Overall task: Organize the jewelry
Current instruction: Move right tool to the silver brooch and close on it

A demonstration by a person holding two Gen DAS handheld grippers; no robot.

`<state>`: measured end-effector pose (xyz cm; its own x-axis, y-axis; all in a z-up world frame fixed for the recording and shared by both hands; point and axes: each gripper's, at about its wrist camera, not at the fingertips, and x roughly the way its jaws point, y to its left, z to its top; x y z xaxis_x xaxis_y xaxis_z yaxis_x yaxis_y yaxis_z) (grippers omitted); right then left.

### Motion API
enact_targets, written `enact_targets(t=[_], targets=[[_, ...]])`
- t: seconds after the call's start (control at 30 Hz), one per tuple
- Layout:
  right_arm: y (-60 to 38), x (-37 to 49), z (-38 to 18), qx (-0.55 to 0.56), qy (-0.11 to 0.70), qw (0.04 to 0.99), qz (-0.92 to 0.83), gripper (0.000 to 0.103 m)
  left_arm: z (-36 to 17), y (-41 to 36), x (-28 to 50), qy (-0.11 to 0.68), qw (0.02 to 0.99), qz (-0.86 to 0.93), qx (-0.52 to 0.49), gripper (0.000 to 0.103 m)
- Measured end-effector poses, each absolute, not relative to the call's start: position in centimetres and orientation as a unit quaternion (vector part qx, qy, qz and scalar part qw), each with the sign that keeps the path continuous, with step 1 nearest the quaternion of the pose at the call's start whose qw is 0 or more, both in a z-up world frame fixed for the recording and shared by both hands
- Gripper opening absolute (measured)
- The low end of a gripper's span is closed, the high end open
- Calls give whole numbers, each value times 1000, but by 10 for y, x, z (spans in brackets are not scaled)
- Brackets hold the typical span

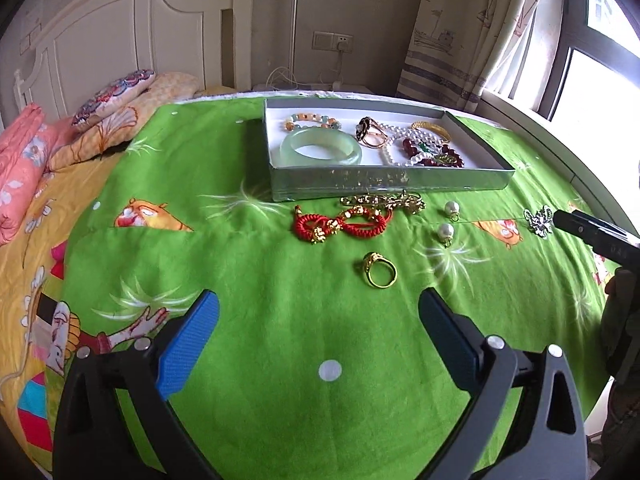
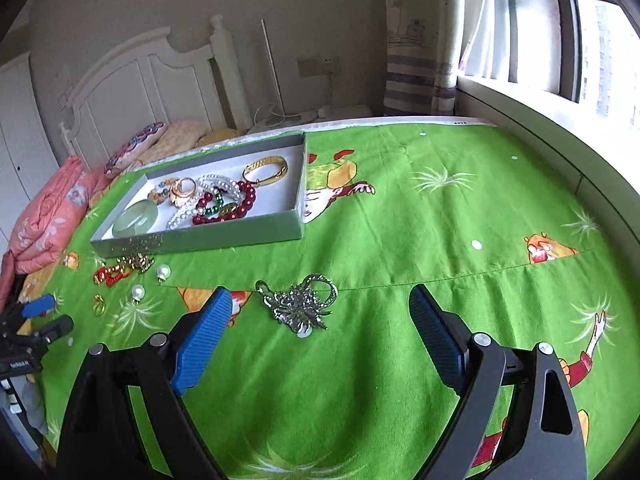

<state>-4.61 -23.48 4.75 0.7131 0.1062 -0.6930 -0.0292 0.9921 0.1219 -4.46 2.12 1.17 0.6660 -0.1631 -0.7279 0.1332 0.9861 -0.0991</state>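
Jaws apart on both grippers; silver brooch (image 2: pixel 301 306) just ahead of right's, gold ring (image 1: pixel 379 269) ahead of left's.

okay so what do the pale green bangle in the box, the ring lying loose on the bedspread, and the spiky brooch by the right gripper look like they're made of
Pale green bangle: looks like jade or glass; milky, translucent, smooth gloss.
Ring: gold-coloured metal, bright yellow shine; solid or plated cannot be told.
Brooch: silver-toned metal, glinting openwork; any stones are too small to tell.
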Motion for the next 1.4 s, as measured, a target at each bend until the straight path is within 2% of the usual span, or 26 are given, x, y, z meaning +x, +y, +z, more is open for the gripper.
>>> enact_targets(t=[0.17, 0.63, 1.0, 1.1, 1.2, 1.27, 1.3, 1.33, 1.4], targets=[[-232, -40, 40, 45, 399, 915, 43, 86, 7, 38, -40, 412, 905, -79, -69, 99], [-215, -28, 27, 2, 445, 895, 35, 86, 11, 38, -44, 399, 909, -92, -76, 99], [-209, -11, 25, -11, 463, 886, 40, 82, 11, 38, -45, 396, 909, -103, -80, 100], [-206, -9, 25, -14, 454, 890, 45, 75, 11, 38, -45, 395, 909, -103, -81, 100], [-203, -12, 27, -18, 443, 894, 65, 59, 11, 38, -45, 396, 909, -104, -81, 100], [-205, -14, 28, -12, 439, 896, 64, 43, 11, 37, -45, 396, 909, -104, -81, 100], [-207, -15, 29, -5, 438, 897, 66, 41, 11, 37, -45, 396, 909, -103, -81, 100], [-210, -15, 30, 4, 436, 897, 68, 35, 11, 38, -45, 396, 909, -104, -81, 100], [-214, -17, 30, 21, 435, 897, 75, 34, 11, 38, -45, 396, 909, -104, -81, 100]])
